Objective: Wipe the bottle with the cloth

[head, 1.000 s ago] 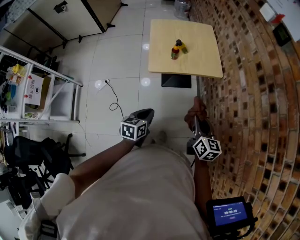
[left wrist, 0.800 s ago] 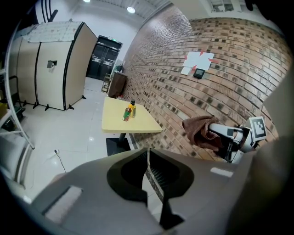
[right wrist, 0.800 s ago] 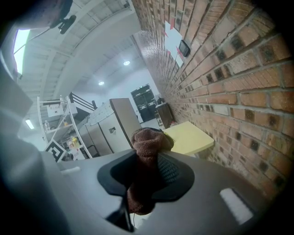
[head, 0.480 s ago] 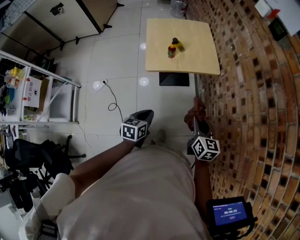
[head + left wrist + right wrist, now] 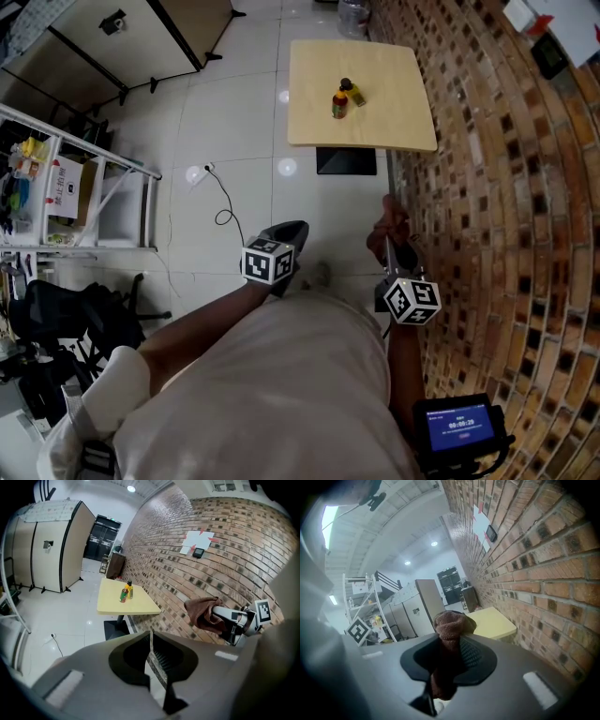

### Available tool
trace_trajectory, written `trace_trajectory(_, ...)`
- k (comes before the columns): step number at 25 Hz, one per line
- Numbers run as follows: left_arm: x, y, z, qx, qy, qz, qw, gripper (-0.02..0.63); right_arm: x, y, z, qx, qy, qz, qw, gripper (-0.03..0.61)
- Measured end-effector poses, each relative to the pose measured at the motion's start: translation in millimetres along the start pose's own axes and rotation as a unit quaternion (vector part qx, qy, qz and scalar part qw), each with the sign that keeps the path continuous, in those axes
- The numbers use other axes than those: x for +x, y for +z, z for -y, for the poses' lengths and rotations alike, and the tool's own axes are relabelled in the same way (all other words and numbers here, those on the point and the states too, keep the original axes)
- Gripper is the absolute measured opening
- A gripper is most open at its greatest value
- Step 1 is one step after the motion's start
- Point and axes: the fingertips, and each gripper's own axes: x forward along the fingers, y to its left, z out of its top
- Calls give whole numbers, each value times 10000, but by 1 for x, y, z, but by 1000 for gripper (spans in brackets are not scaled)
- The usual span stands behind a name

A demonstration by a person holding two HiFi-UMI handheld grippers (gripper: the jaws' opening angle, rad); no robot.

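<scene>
Standing well back from the table (image 5: pixel 394 112), person in a pale shirt holds both grippers low in front of the body. Brick wall (image 5: pixel 506 234) runs down the right side, white tile floor (image 5: pixel 234 122) fills the rest. Beige partition panels (image 5: pixel 112 37) far left, white shelf rack (image 5: pixel 75 187) with clutter on the left, black chair (image 5: pixel 66 319) below it.

Table is pale wood, set just beside the wall, with a black base (image 5: pixel 346 160) showing under its near edge. A stretch of floor lies between grippers and table; a cable (image 5: pixel 223 202) lies on the tiles to the left of that line. A small screen device (image 5: pixel 459 428) sits at bottom right by the person's arm.

Left gripper (image 5: pixel 150 639) has its jaws pressed together with nothing between them. Right gripper (image 5: pixel 449 639) pinches a brown cloth (image 5: pixel 449 620), bunched up above the jaws, close by the wall.

Two bottles stand touching or nearly so near the table's middle, well apart from both grippers: yellow bottle (image 5: pixel 352 92) with a dark cap, red-and-green bottle (image 5: pixel 338 104) just in front of it.
</scene>
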Motion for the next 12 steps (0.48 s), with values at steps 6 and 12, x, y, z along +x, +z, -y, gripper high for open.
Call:
trace_trajectory(6, -1, 9, -1, -122, -78, 153, 9998, 40, 5, -2, 5, -6, -46, -140, 9999, 75)
trace_trajectory(12, -4, 21, 5, -118, -186, 331, 9992, 40, 11, 3, 7, -32, -38, -235, 9997, 75)
